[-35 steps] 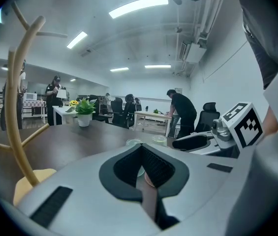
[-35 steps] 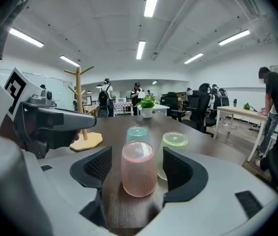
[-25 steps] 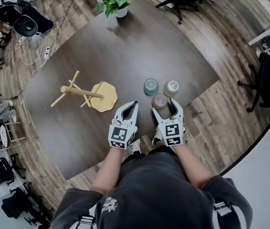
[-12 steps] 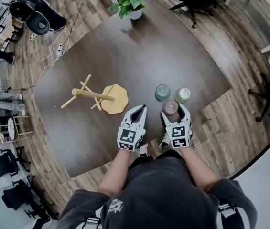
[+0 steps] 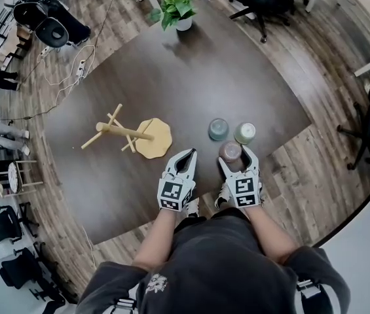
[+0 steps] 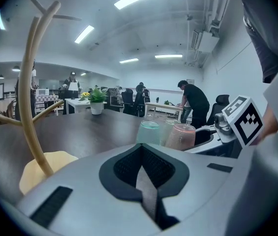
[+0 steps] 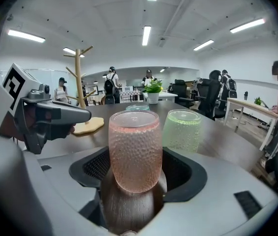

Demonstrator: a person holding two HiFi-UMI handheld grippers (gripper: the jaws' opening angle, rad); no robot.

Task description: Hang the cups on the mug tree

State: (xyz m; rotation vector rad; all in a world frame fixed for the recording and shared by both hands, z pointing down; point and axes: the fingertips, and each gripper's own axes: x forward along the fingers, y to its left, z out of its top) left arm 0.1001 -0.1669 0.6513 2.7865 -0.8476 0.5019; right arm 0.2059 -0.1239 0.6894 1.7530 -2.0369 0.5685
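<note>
Right gripper (image 5: 238,160) is held wide open around the pink dimpled glass tumbler (image 5: 230,151); no pad contact is seen. Left gripper (image 5: 186,157) is closed on nothing. The upright wooden mug tree (image 5: 122,131) stands well left of the tumbler.

Risk: an off-centre squeeze on the rounded, slick wall could tip the tumbler into the green dimpled glass tumbler (image 5: 244,133) and the teal glass tumbler (image 5: 218,129) just beyond it.

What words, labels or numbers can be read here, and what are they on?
No words or numbers are readable.
On the cube of the left gripper: a black-and-white square pattern, no letters.
On the cube of the right gripper: the same.
On the person's dark top: a white emblem, too small to read.
On the pink cup, green cup, blue cup: no print.
</note>
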